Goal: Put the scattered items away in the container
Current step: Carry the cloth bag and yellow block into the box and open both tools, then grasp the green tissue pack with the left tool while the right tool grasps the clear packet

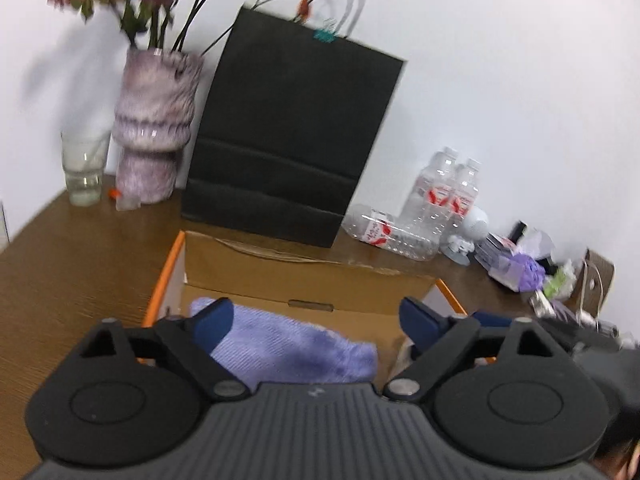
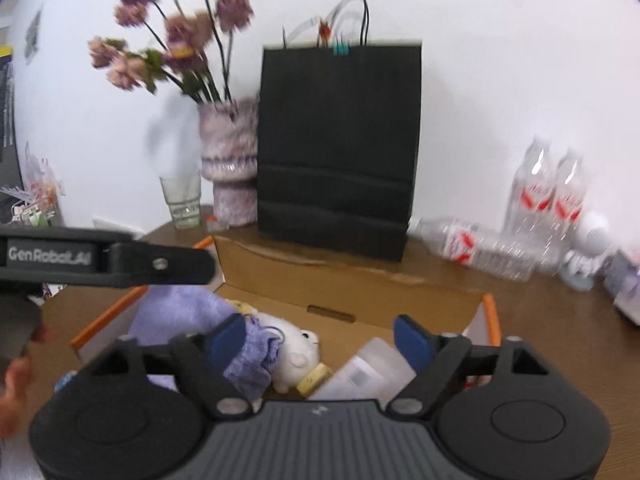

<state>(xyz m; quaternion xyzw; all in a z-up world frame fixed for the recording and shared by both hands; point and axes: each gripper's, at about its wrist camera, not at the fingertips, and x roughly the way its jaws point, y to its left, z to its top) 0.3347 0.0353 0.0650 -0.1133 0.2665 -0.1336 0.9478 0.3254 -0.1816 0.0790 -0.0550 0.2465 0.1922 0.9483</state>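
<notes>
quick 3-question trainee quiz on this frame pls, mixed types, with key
1. True or false: both the left gripper and right gripper are open and hold nothing.
2. What lies in the cardboard box beside the purple cloth? A) white plush toy B) glass cup C) black paper bag
3. How many plastic bottles show, and how many lie flat?

Key: 1 true; 2 A; 3 three, one flat.

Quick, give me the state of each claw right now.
Left claw: open, holding nothing, above the purple cloth in the cardboard box.
Right claw: open, holding nothing, above the same box.
</notes>
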